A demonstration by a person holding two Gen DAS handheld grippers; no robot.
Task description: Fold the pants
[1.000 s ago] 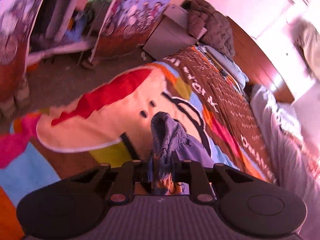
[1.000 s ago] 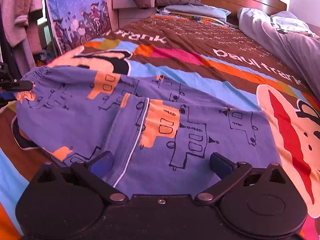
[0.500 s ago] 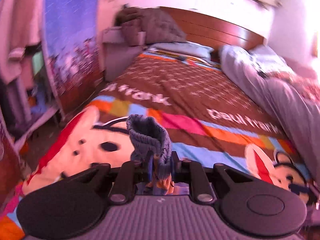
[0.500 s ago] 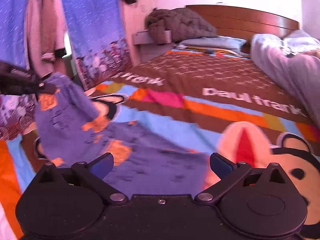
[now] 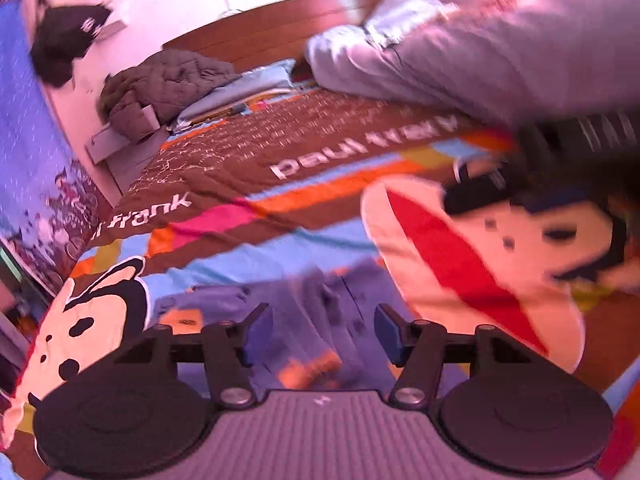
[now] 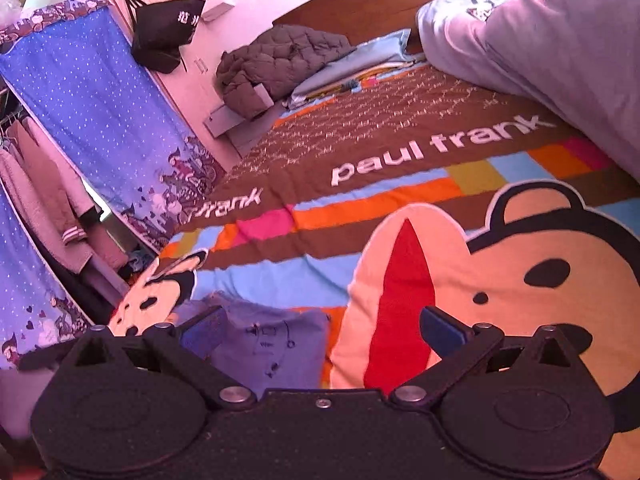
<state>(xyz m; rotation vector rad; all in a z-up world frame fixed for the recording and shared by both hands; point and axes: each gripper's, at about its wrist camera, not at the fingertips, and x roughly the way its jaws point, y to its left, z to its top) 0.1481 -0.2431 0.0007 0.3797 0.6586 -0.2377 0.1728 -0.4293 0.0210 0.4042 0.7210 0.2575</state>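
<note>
The blue pants (image 6: 276,344) with orange print lie in a folded heap on the colourful bedspread (image 6: 400,184). In the left wrist view they appear as a blurred blue patch (image 5: 316,308) just beyond my left gripper (image 5: 320,334). Its jaws are opening, and the cloth lies below the gap without either pad pressing on it. My right gripper (image 6: 324,330) stands wide open above the bedspread, its left pad over the pants' edge and nothing between its fingers. In the left wrist view the right gripper (image 5: 496,188) is a dark blur at the right.
A brown quilted jacket (image 6: 276,64) and a pale blue pillow (image 6: 360,60) lie by the wooden headboard (image 6: 360,8). A grey duvet (image 6: 560,48) is piled along the bed's right side. A blue curtain (image 6: 100,112) and hanging clothes (image 6: 48,200) stand to the left.
My left gripper, shut on a bunched end of the pants, swung across the bed and has let go of it. The pants now lie folded over. My right gripper stayed open and shifted right.
</note>
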